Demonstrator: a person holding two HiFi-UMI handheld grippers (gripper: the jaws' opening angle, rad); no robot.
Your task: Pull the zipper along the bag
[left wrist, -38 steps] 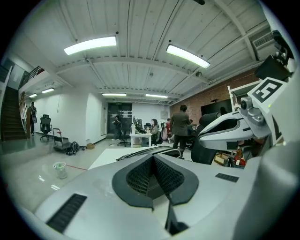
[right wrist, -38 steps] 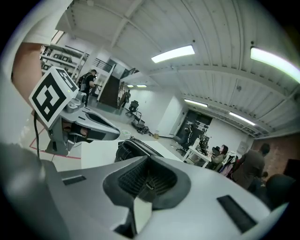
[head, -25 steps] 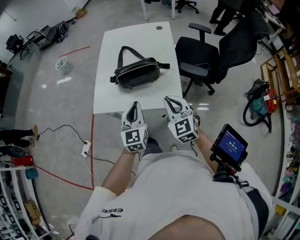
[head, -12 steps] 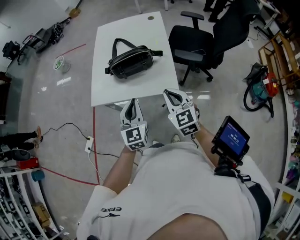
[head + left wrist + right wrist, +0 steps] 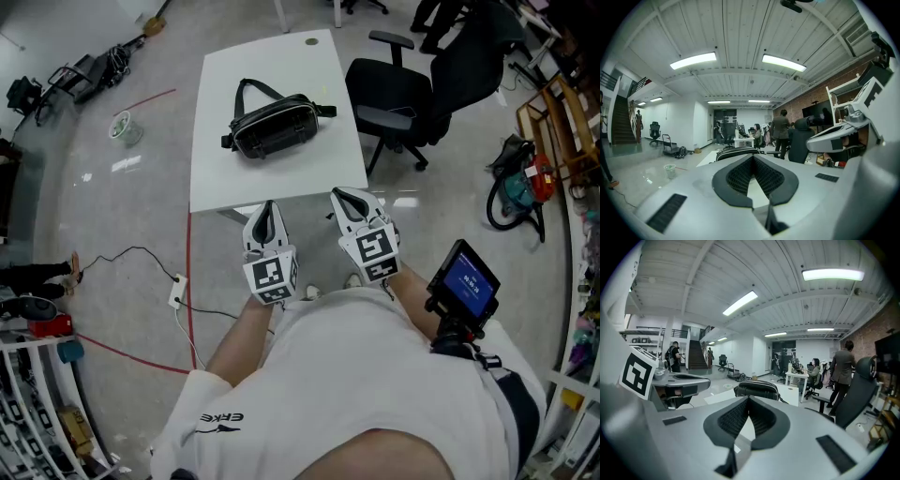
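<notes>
Little has changed since a moment ago: left gripper point(image 5: 270, 212) and right gripper point(image 5: 346, 199) hover at the white table's point(image 5: 217, 178) near edge, jaws together and empty. The black waist bag point(image 5: 275, 127) lies mid-table, well apart from both.

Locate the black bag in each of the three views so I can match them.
Head view: the black bag lies on the white table, upper centre.
Left gripper view: the bag shows low centre, just past the jaw tips.
Right gripper view: the bag shows low centre, just past the jaw tips.
Shared landmark: the black office chair, right of the bag in all three.
</notes>
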